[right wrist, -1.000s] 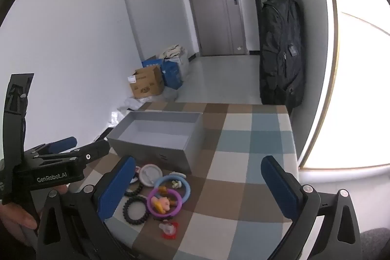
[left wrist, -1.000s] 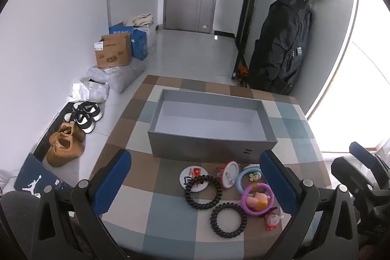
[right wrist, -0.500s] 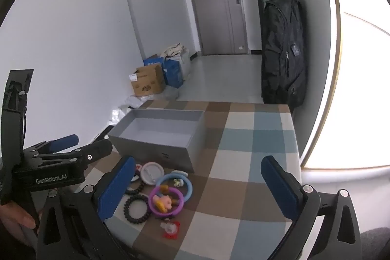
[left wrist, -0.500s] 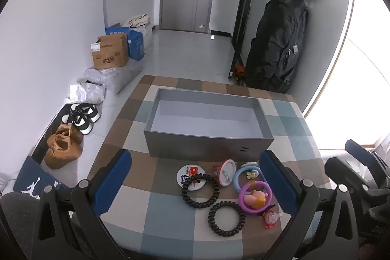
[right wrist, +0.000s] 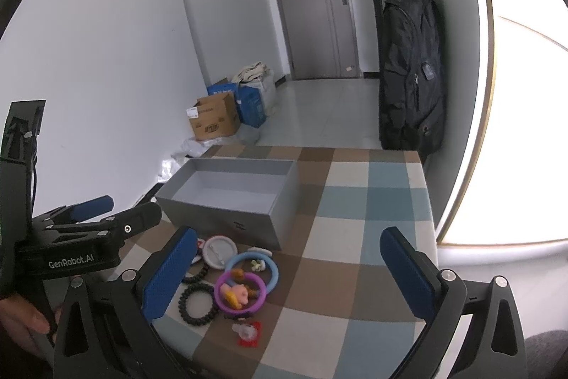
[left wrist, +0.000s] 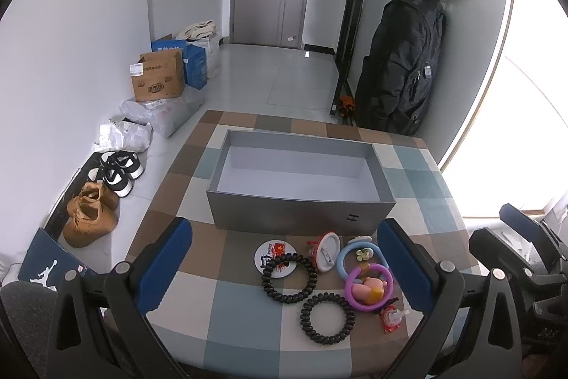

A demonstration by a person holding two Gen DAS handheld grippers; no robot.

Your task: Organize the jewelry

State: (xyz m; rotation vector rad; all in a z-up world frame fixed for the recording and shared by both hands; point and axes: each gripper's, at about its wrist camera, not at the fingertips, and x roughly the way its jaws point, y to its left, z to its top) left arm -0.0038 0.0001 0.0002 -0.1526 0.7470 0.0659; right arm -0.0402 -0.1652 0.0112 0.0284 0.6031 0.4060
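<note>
An open, empty grey box (left wrist: 300,180) stands on the checked tablecloth; it also shows in the right wrist view (right wrist: 230,198). In front of it lie two black coil bracelets (left wrist: 289,276) (left wrist: 327,318), a blue ring (left wrist: 358,260), a purple ring with a pink charm (left wrist: 369,286), a white round badge (left wrist: 275,254), a red-rimmed round piece (left wrist: 327,251) and a small red clip (left wrist: 390,320). My left gripper (left wrist: 284,272) is open above the pile. My right gripper (right wrist: 289,272) is open, just right of the pile (right wrist: 241,283).
The table's near edge is just below the jewelry (left wrist: 284,357). On the floor to the left are shoes (left wrist: 92,212), bags and a cardboard box (left wrist: 158,80). A black backpack (left wrist: 401,66) hangs at the back right.
Both grippers have drawn back and up slightly, so the box and jewelry sit a little farther away. Nothing on the table moved.
</note>
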